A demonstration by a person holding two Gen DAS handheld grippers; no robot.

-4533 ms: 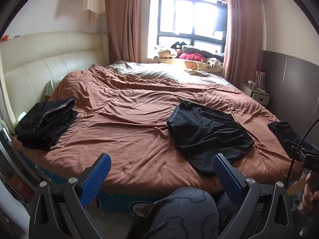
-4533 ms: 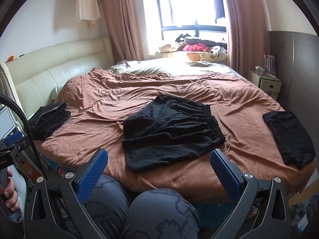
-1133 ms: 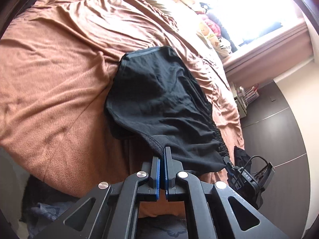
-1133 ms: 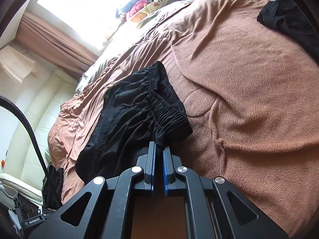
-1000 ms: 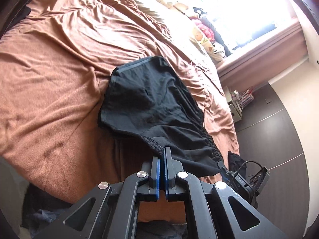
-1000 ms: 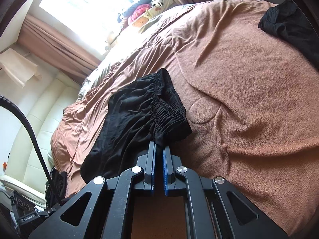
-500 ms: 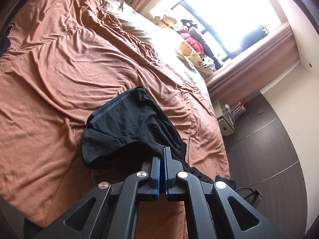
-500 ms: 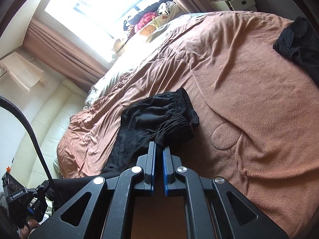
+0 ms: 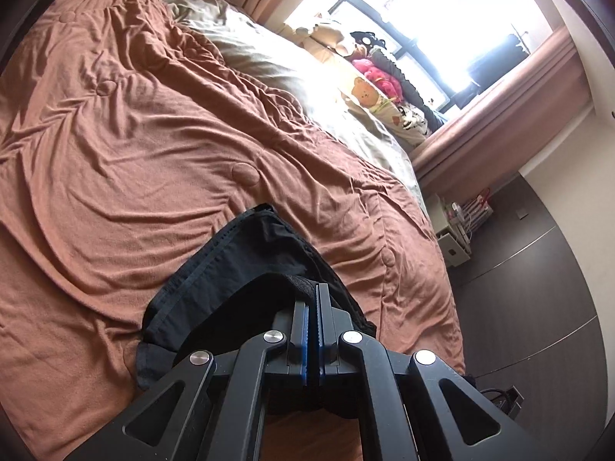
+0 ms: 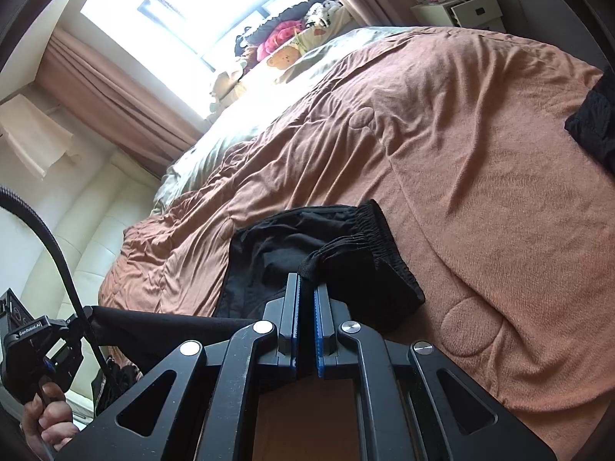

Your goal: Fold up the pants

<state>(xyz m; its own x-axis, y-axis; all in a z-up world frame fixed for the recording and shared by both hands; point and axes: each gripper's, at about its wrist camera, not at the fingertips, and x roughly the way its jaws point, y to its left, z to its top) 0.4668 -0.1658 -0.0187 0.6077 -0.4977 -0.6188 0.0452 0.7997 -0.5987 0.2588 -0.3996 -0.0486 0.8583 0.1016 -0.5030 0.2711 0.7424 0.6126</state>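
- Both grippers, left gripper [image 9: 317, 292] and right gripper [image 10: 306, 282], stay clamped on the black pants [image 9: 246, 269].
- Near side has risen off the bed [image 9: 115, 134], carried toward the far edge: first fold underway.

Daylight floods in through the large curtained window [image 9: 442, 34], blown out to pure white in both views; the pale grey-green sheet [image 9: 292, 65] beneath it glares where the sun strikes (detail there is lost); the rumpled rust-brown bedspread [image 9: 115, 146] is evenly lit, its creases casting soft, shallow shadows; the crumpled black fabric pants [image 10: 307, 246] swallow light, folds barely readable; the black two-finger gripper frames sit dim in the foreground, slightly soft; fisheye bending curves the bed and walls, and dark vignetting rings every corner; the middle stays sharp.
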